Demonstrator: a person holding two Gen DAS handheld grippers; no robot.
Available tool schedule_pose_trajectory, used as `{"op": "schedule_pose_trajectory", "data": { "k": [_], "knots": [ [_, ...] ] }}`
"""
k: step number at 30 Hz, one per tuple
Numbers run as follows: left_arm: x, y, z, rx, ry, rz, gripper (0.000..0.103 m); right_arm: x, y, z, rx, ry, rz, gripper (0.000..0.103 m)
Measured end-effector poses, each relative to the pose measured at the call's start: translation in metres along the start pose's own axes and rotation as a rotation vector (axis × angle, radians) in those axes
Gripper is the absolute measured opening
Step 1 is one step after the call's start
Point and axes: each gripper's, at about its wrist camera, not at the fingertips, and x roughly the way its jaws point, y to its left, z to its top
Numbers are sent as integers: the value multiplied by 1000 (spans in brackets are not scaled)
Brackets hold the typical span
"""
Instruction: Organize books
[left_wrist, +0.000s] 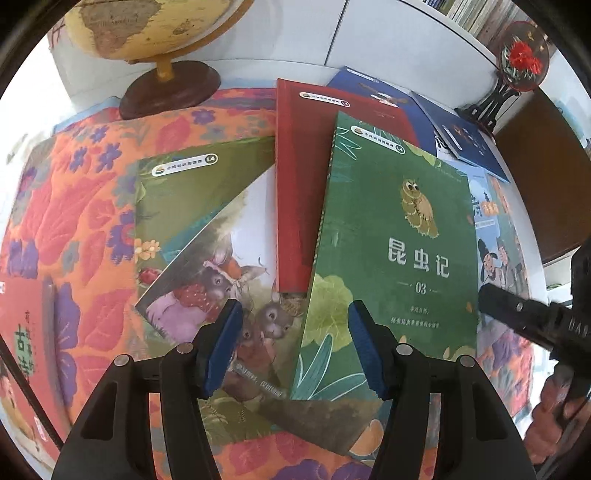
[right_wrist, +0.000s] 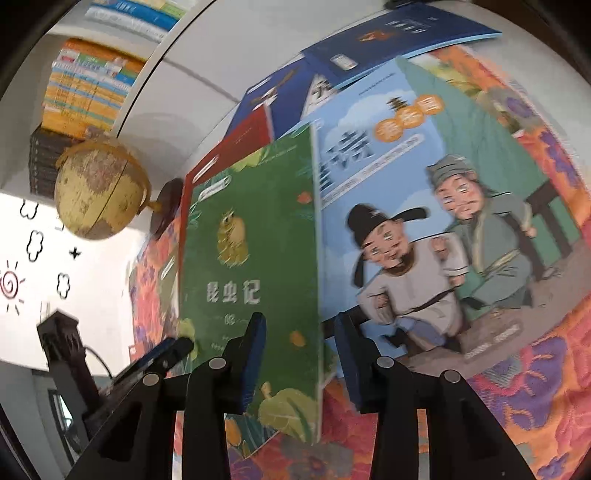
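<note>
We are hovering the left gripper (left_wrist: 295, 347) over the rabbit book (left_wrist: 207, 266) at the left, its tongs spread and pinching nothing. The green book (left_wrist: 399, 236) is lying tilted across the rabbit book and the red book (left_wrist: 299, 192). At the right, the right gripper (right_wrist: 301, 354) is straddling the green book's near right edge, tongs apart, pads seemingly not pressing. Pinched this shallowly, the edge may slip out, or the cover may fan open.

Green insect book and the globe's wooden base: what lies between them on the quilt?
In the left wrist view, a red book lies between the green book and the globe base.
</note>
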Motion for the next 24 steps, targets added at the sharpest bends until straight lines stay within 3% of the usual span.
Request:
{"op": "schedule_pose_trajectory", "data": {
  "k": [4,6,8,16,20,21,24],
  "knots": [
    [3,-19,-1,77,44,-65,60,9,12,-6,-39,36,5,45],
    [4,-31,-9,125,62,-10,59,11,15,-12,-59,47,-24,47],
    [1,-38,-22,168,75,-8,59,6,16,-23,-111,42,-49,47],
    [-14,-34,-62,120,135,-187,58,-9,-18,-57,-73,153,16,46],
    [-7,-22,-48,38,134,-250,39,-10,-41,-51,-20,150,102,38],
    [-5,-20,-46,23,138,-268,38,-9,-43,-49,-13,150,113,32],
    [3,-12,-38,-32,152,-338,34,-5,-52,-43,12,147,167,27]
  ]
}}
